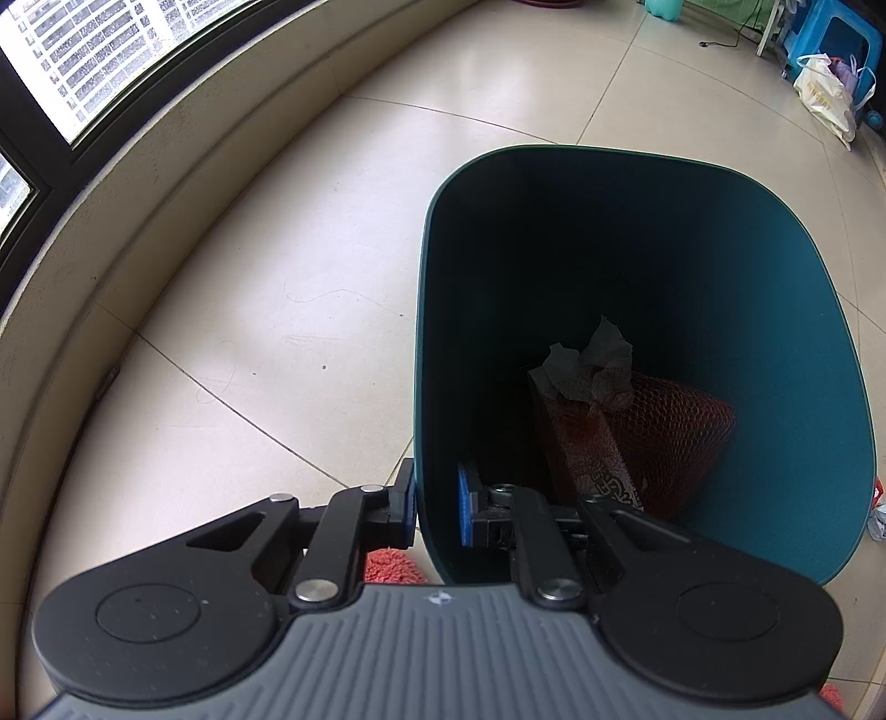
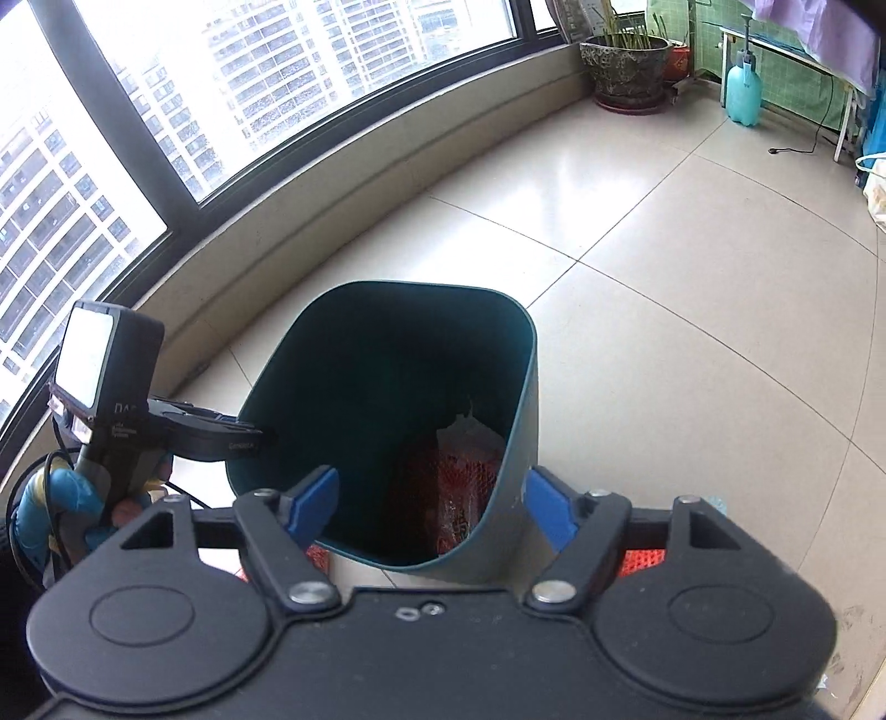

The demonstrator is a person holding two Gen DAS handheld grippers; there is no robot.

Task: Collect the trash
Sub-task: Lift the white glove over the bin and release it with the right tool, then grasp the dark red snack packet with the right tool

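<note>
One teal bin (image 1: pixel 775 332), mouth upward, axis vertical.

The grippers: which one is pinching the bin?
The left gripper. Its fingers are shut on the bin wall, one inside and one outside. The right gripper is open above the bin, touching nothing.

A potted plant (image 2: pixel 624 66) stands by the curved window (image 2: pixel 277 72) on the tiled floor (image 2: pixel 637 277), near a pale blue spray bottle (image 2: pixel 743 88). A blue stool (image 1: pixel 839 41) stands behind a white shopping bag (image 1: pixel 825 94).
</note>
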